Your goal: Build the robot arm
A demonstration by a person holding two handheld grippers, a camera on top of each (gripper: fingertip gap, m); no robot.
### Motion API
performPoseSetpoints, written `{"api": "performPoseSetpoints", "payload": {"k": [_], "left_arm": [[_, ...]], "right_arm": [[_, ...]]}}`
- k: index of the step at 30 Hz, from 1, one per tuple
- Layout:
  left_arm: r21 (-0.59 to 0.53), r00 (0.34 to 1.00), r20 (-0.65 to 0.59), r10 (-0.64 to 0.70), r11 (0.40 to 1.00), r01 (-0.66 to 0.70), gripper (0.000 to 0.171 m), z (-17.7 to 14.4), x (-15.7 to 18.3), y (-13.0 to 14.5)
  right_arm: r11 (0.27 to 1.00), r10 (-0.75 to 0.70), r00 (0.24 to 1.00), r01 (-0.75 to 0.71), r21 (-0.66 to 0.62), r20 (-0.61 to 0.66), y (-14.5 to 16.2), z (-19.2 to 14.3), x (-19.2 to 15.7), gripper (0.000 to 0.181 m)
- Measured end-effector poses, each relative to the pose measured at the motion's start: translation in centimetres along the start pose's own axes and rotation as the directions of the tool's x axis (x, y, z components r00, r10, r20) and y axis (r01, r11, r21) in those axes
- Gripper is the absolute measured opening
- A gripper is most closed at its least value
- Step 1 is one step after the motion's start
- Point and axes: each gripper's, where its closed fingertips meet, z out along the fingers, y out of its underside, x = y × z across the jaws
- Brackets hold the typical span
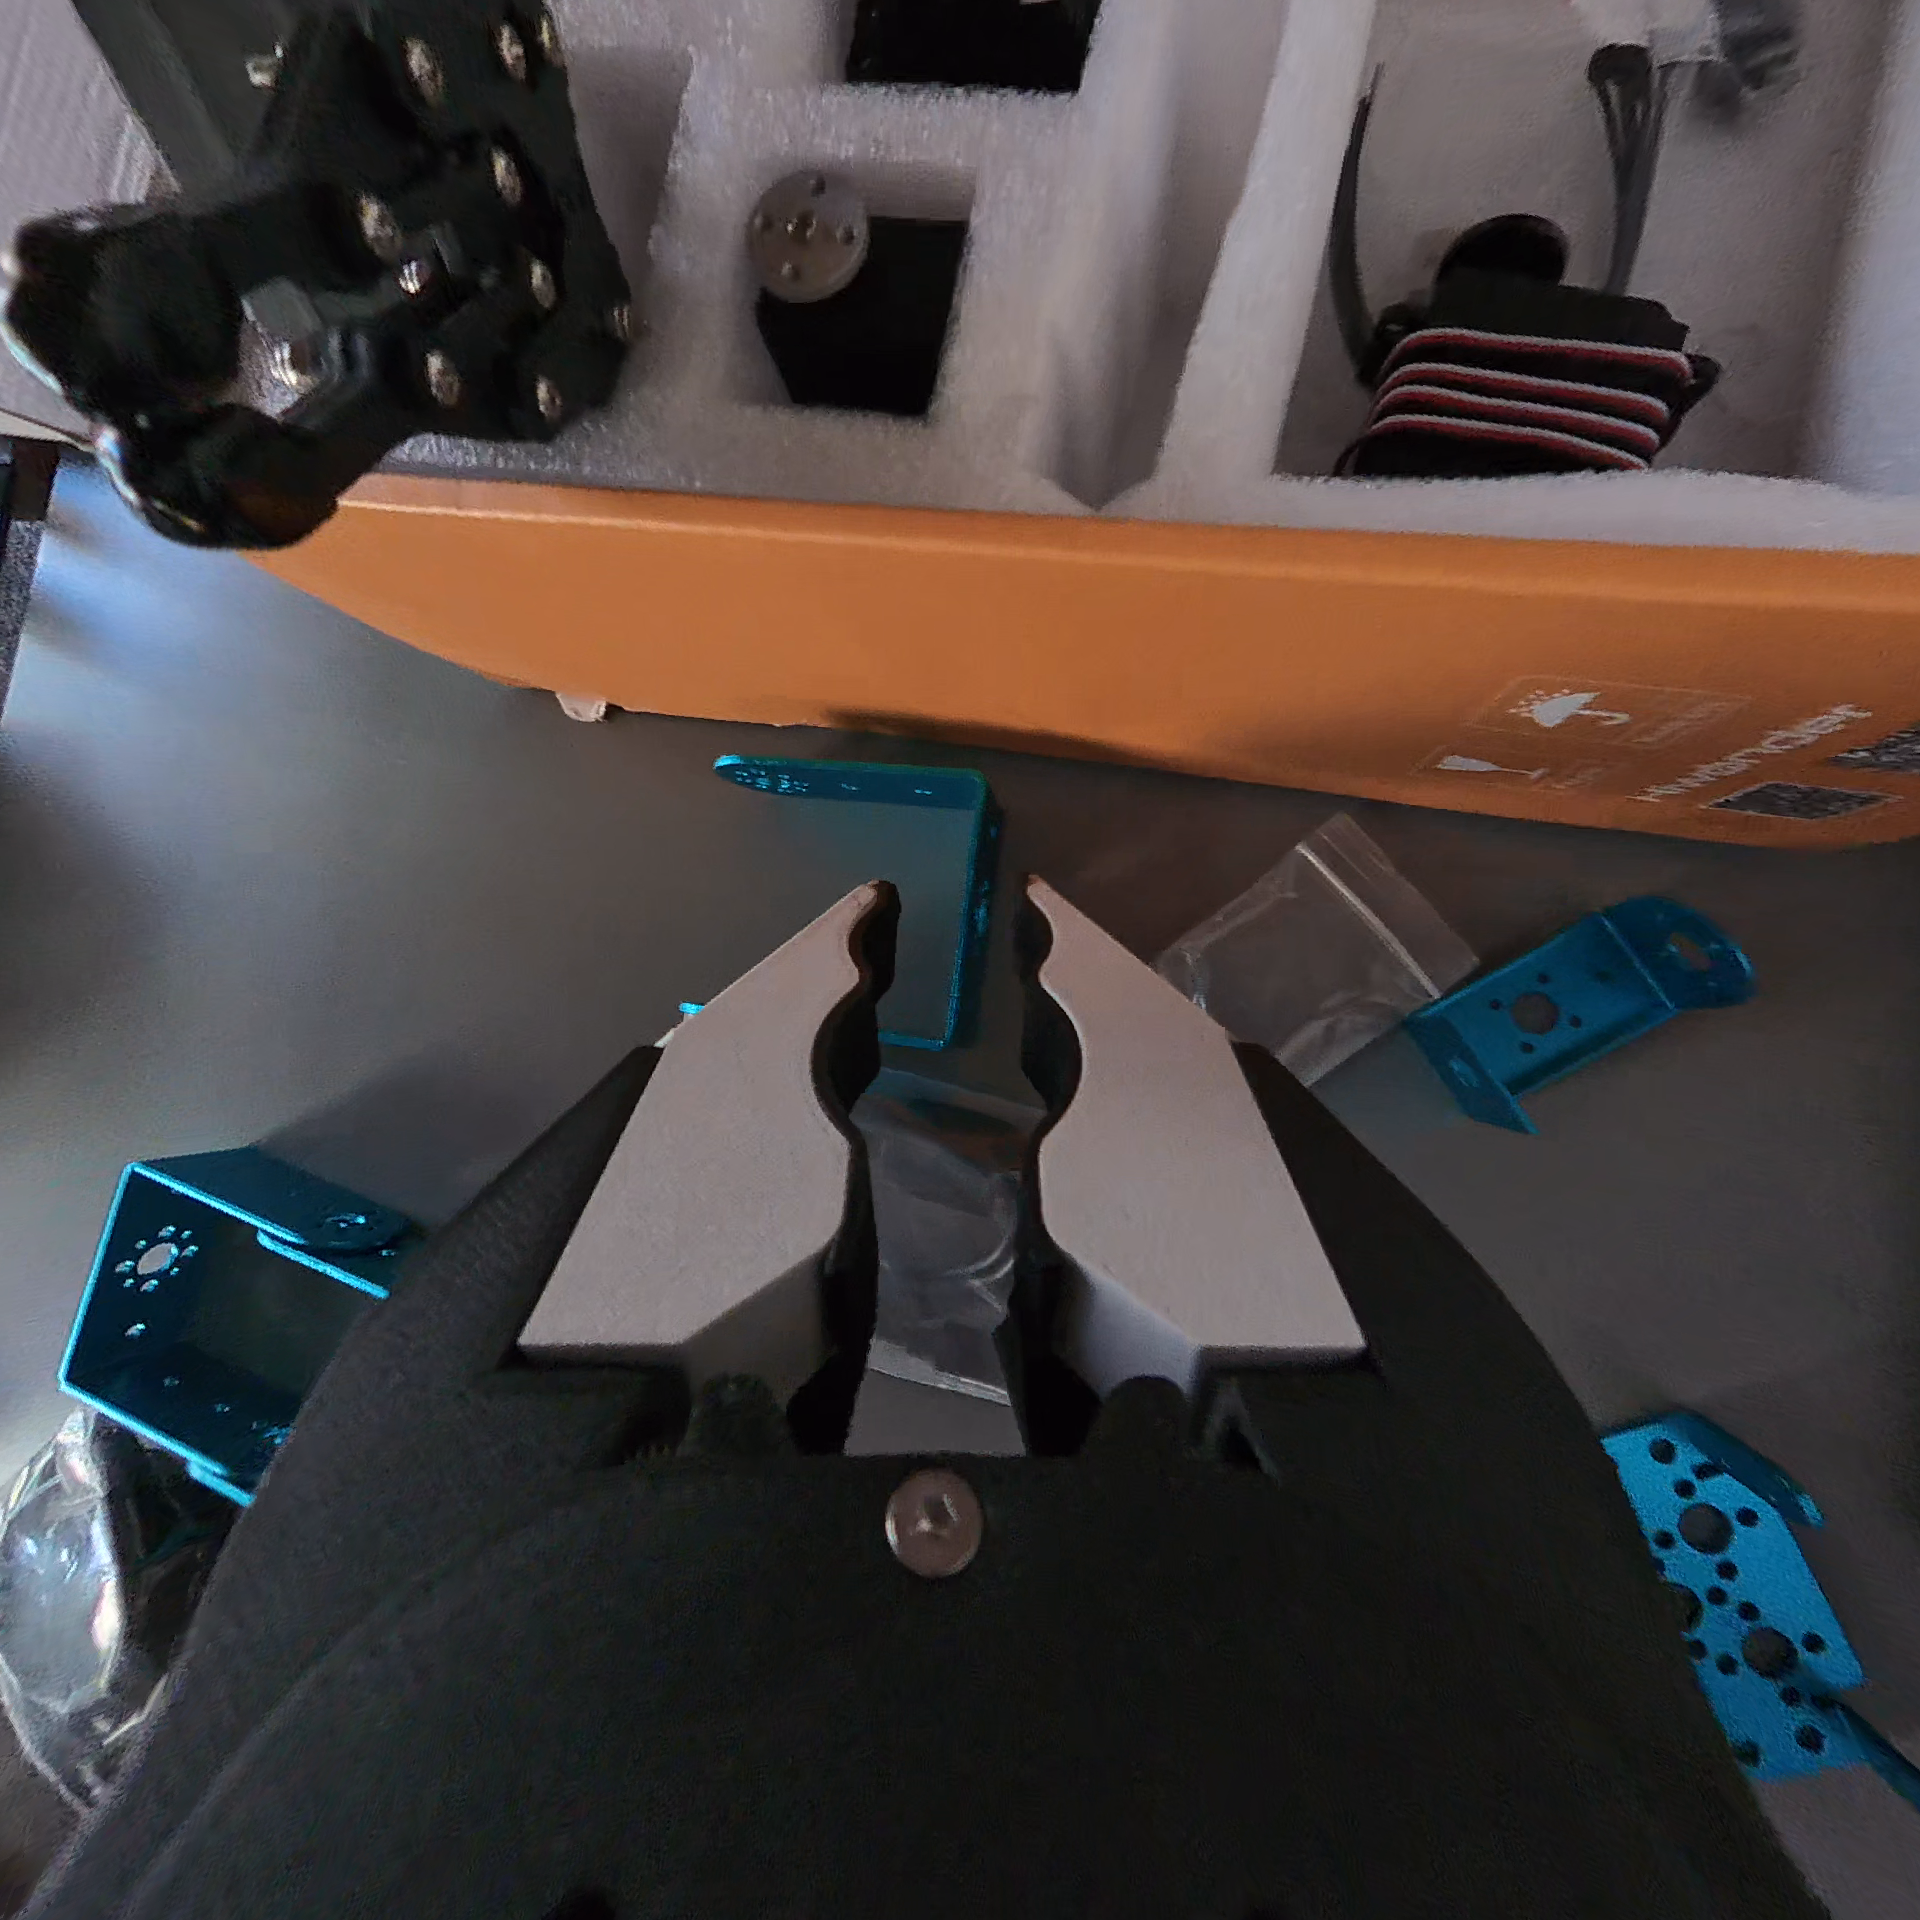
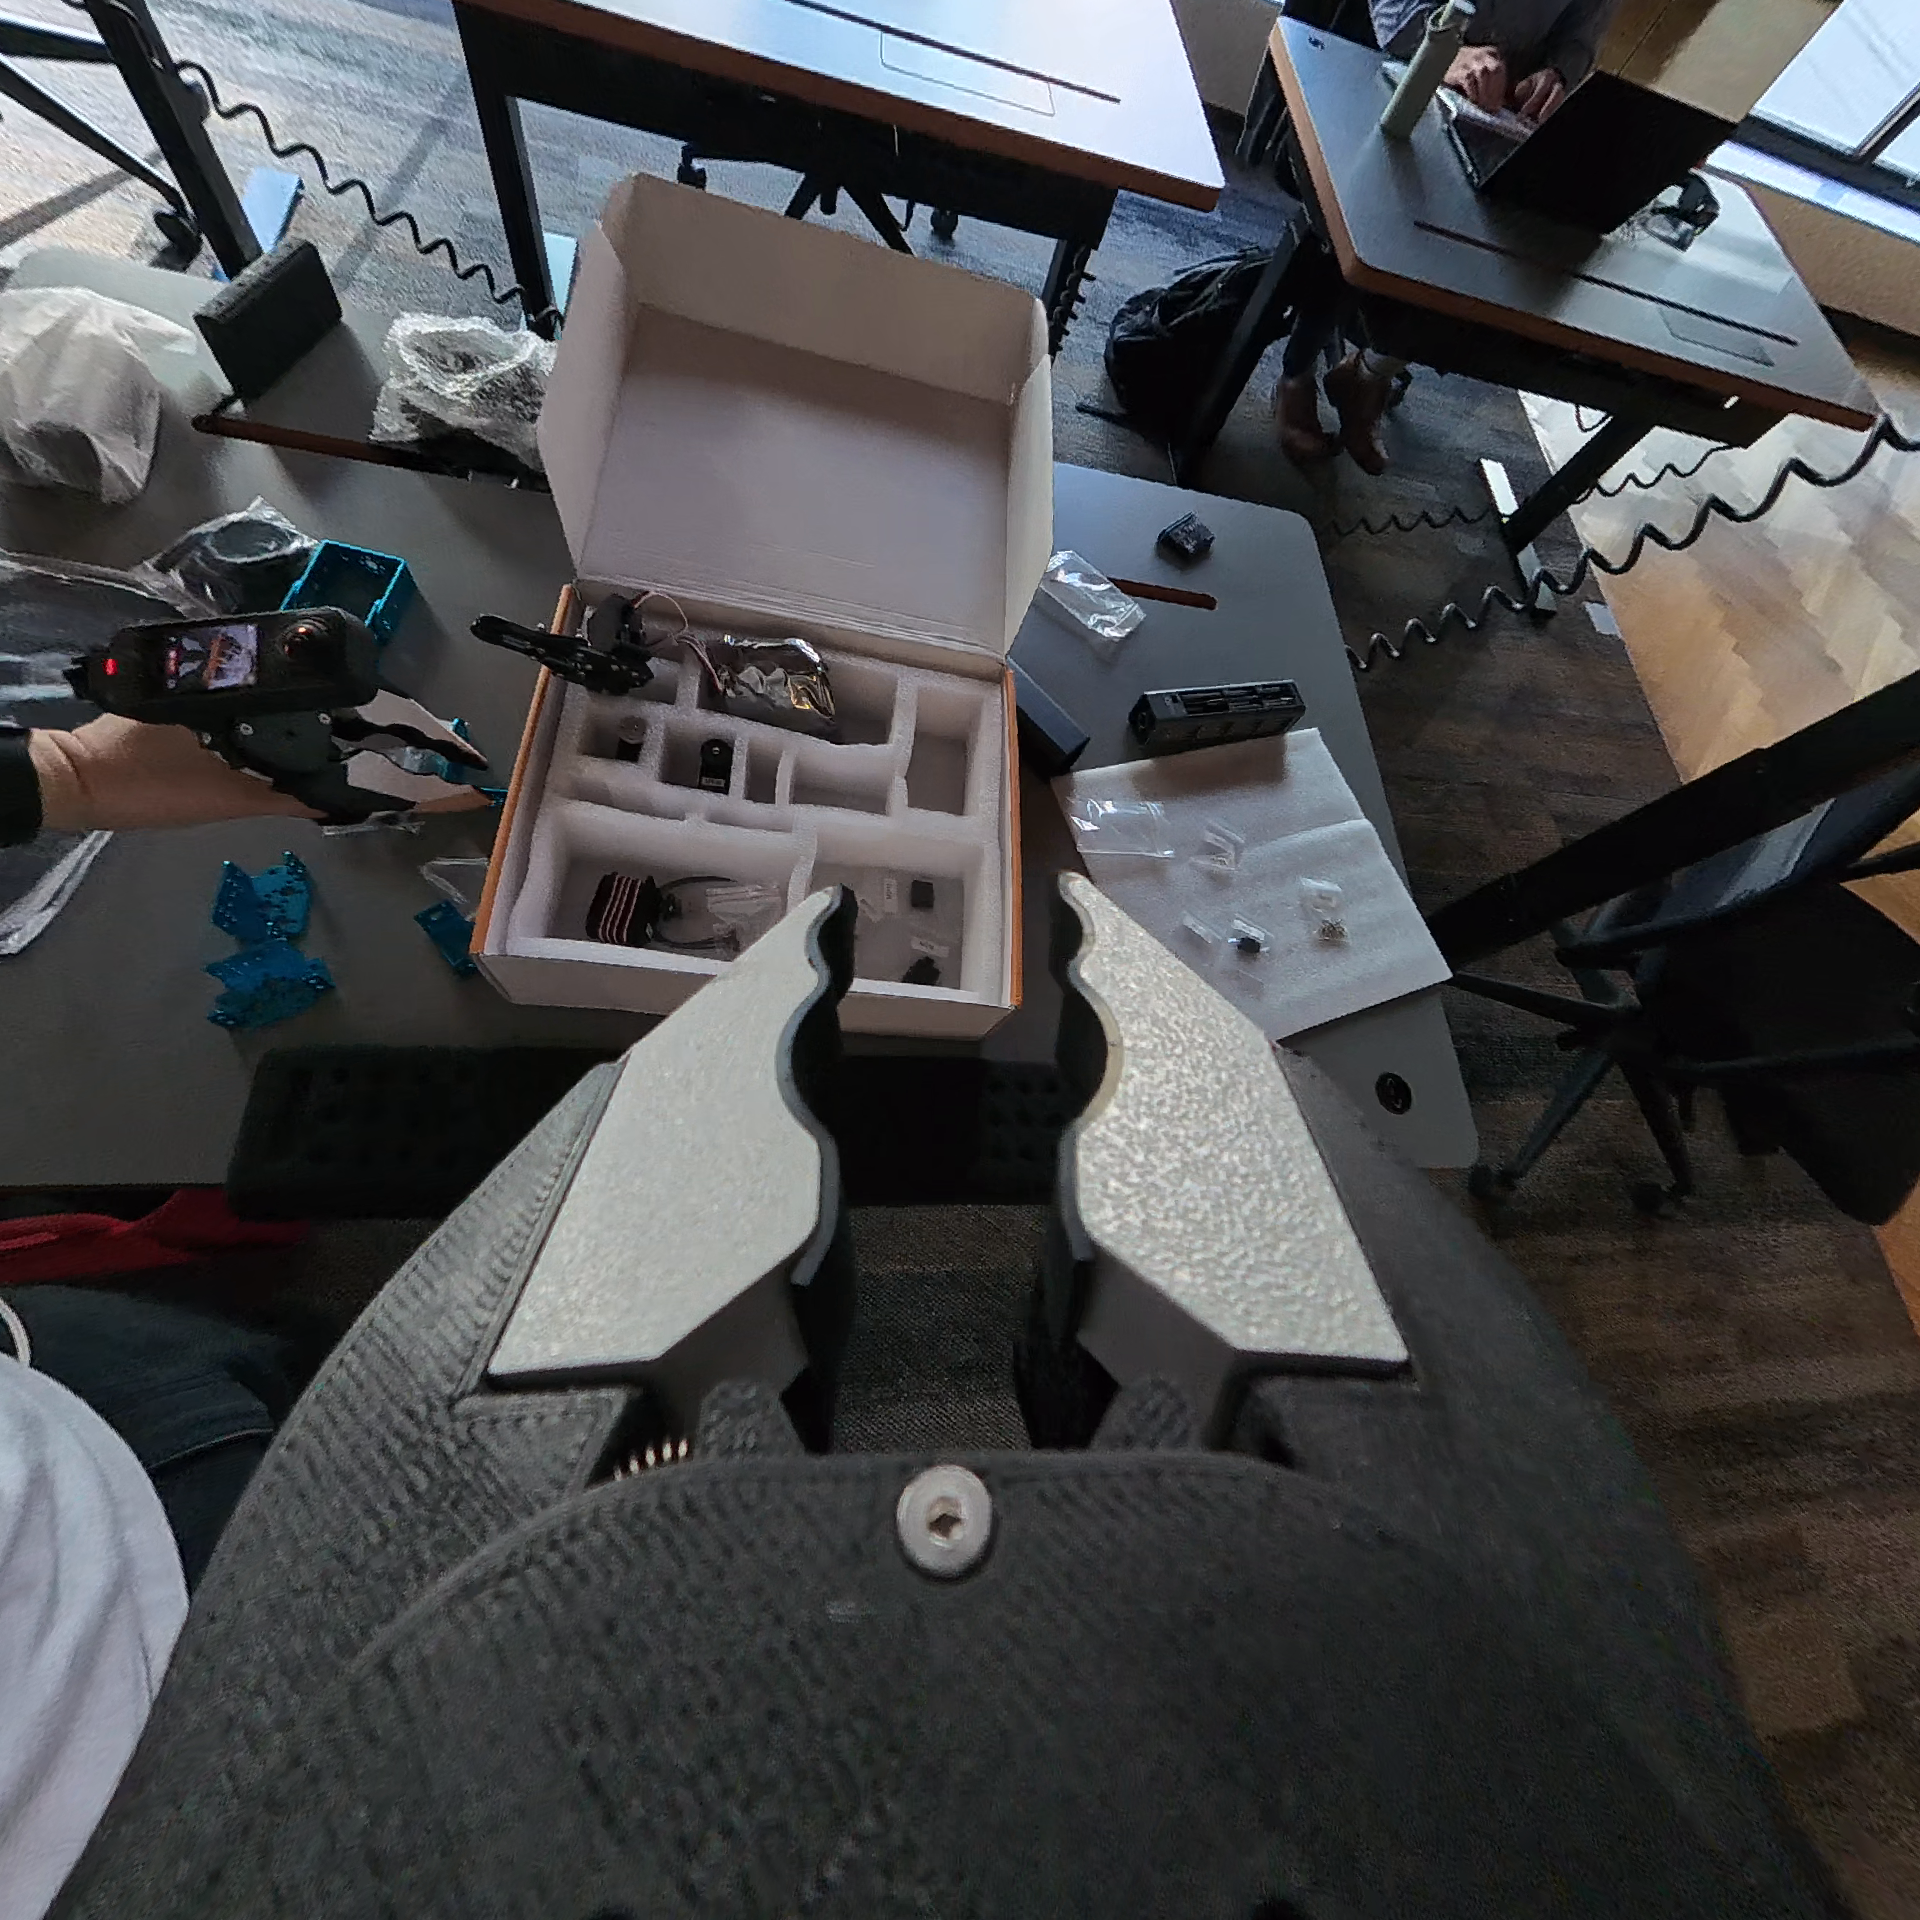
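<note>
Now your left gripper (image 1: 951, 894) hangs slightly parted and empty over the blue bent-metal bracket (image 1: 925, 883), while your right gripper (image 2: 951, 914), open and empty, hovers above the foam-lined cardboard box (image 2: 1003, 821).

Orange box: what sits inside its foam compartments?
The orange box holds white foam with a servo, a striped cable bundle and a silvery bag. Anything beneath the foam is hidden.

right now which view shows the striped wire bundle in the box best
The left wrist view: the striped wire bundle sits close and large in its foam compartment, stripes distinct. The right wrist view shows it only small and far off, near the box's front corner.
</note>
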Motion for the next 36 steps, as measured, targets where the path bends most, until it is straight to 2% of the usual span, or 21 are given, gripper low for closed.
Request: {"api": "performPoseSetpoints", "payload": {"k": [5,7,8,9,10,12,14,16,18,20,23,31,36], "left_arm": [[0.020,0.999,-0.002,-0.043,0.999,0.043,0.019,0.0,-0.5,0.0],[0.064,0.991,0.041,-0.124,0.991,0.121,0.028,-1.7,-2.3,-0.2],[0.100,0.975,0.083,-0.205,0.975,0.196,0.030,-3.1,-4.2,0.1],[0.148,0.940,0.137,-0.312,0.945,0.292,0.029,-4.8,-6.7,0.8],[0.194,0.878,0.196,-0.437,0.895,0.402,0.026,-6.6,-9.7,2.3],[0.212,0.716,0.249,-0.652,0.758,0.617,0.018,-8.5,-14.7,6.6],[0.128,0.618,0.230,-0.752,0.653,0.747,0.015,-7.9,-17.3,9.9],[0.038,0.591,0.273,-0.759,0.622,0.782,0.014,-6.7,-18.8,12.1],[-0.064,0.559,0.269,-0.784,0.564,0.823,0.025,-5.1,-18.6,13.2],[-0.089,0.504,0.233,-0.831,0.498,0.862,0.025,-4.4,-18.2,12.8],[-0.093,0.483,0.260,-0.836,0.477,0.874,0.025,-4.6,-18.3,12.7],[-0.110,0.375,0.214,-0.902,0.359,0.927,0.023,-3.8,-17.5,11.9],[-0.202,0.394,0.267,-0.880,0.348,0.915,0.018,-2.8,-16.4,12.8]], "right_arm": [[0.994,-0.090,0.996,0.091,-0.054,0.010,-0.1,0.2,-1.8,0.037],[0.992,-0.105,0.994,0.106,-0.064,0.019,-0.1,0.0,-2.3,0.037],[0.992,-0.107,0.994,0.108,-0.065,0.022,-0.1,-0.2,-2.4,0.037],[0.991,-0.111,0.994,0.112,-0.068,0.019,-0.1,-0.5,-2.5,0.037],[0.991,-0.115,0.993,0.115,-0.073,0.008,0.1,-0.9,-2.4,0.037],[0.991,-0.107,0.994,0.106,-0.084,-0.009,0.9,-1.4,-2.0,0.037],[0.992,-0.074,0.997,0.073,-0.098,-0.008,2.0,-1.4,-1.6,0.037],[0.993,-0.039,0.999,0.038,-0.111,-0.003,2.9,-1.1,-1.2,0.036],[0.994,-0.019,1.000,0.020,-0.104,0.007,2.9,-0.7,-1.2,0.037],[0.996,-0.011,1.000,0.013,-0.087,0.018,2.6,-0.7,-1.3,0.037],[0.994,-0.018,1.000,0.019,-0.104,0.015,3.1,-1.0,-1.1,0.037],[0.988,0.050,0.999,-0.049,-0.146,0.003,6.1,-1.5,0.1,0.037],[0.985,0.025,1.000,-0.022,-0.169,0.012,6.8,-1.5,0.2,0.037]]}}
